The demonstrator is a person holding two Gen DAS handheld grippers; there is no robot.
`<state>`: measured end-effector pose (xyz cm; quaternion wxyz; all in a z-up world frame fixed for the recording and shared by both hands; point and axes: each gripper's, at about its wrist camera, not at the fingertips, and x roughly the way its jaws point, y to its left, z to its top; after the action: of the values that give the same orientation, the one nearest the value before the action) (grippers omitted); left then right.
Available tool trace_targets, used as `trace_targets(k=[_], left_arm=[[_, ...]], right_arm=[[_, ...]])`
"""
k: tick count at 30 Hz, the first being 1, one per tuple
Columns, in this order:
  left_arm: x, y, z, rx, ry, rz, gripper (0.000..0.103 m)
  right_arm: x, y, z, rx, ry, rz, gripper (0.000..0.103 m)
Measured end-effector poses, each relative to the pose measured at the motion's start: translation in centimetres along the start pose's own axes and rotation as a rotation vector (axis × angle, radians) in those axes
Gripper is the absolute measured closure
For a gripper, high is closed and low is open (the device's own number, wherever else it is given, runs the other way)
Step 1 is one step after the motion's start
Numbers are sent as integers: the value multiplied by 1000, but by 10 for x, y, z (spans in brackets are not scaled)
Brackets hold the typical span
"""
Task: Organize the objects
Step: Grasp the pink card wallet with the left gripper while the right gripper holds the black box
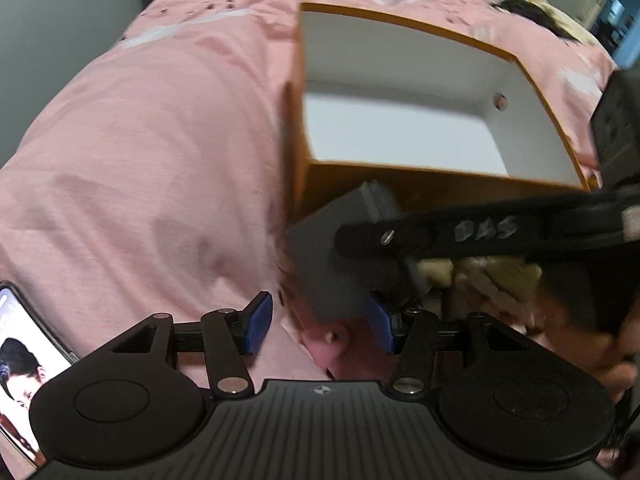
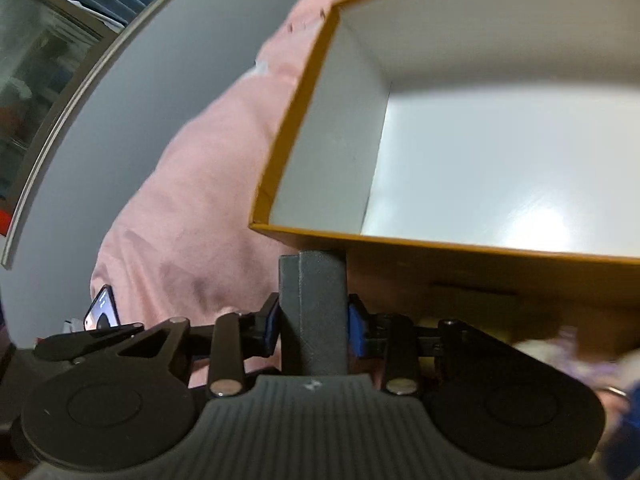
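An orange box (image 1: 316, 184) with a white inside lies open on the pink bedcover; it also fills the upper right of the right wrist view (image 2: 304, 128). My right gripper (image 2: 312, 326) is shut on a grey block (image 2: 314, 312), held upright just before the box's near wall. In the left wrist view the same grey block (image 1: 332, 256) hangs in the right gripper's black arm (image 1: 460, 232), near the box's front corner. My left gripper (image 1: 320, 326) is open and empty, low over the bedcover, behind the block.
The pink bedcover (image 1: 152, 152) covers most of the scene. A phone with a lit screen (image 1: 20, 364) lies at the left edge, also in the right wrist view (image 2: 102, 308). A grey wall (image 2: 132, 92) is on the left. Pale plush things (image 1: 492, 276) lie under the right arm.
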<state>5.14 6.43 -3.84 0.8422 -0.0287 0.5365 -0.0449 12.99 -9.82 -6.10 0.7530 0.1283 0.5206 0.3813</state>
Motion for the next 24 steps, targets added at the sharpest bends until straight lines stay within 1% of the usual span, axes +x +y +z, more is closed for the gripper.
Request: trace_targets(k=[2,4,6,9,13,14,16,19,24], left_arm=[[0,-8,-4,48,9,-30,42],[1,-18,-10,101,21,-63,42],[4,-31,-17,165,23,-71,42],[10,-53,-26,285,23,-18,42],[15,-82,-47,505,19,124,42],[18,-87,-52,548,36,157,42],[24,-94,-61,601,62,212,42],[27,-101,-67,654,61,233,42],[41,-109,-68,719,97,255,42]], right_arm=[[-14,-8,2,-14,-44,1,68],[-24,-13,1,-6,-69,21,68],[-37,-14,-4,-7,-86,13,68],[-51,-10,-12,-28,-117,-31,68],[-64,-15,-23,-10,-136,-37,67],[-65,-16,-25,-5,-140,-39,67],[-71,-19,-28,1,-152,-49,67],[-71,-22,-32,15,-160,-56,67],[-73,-25,-34,26,-159,-64,67]])
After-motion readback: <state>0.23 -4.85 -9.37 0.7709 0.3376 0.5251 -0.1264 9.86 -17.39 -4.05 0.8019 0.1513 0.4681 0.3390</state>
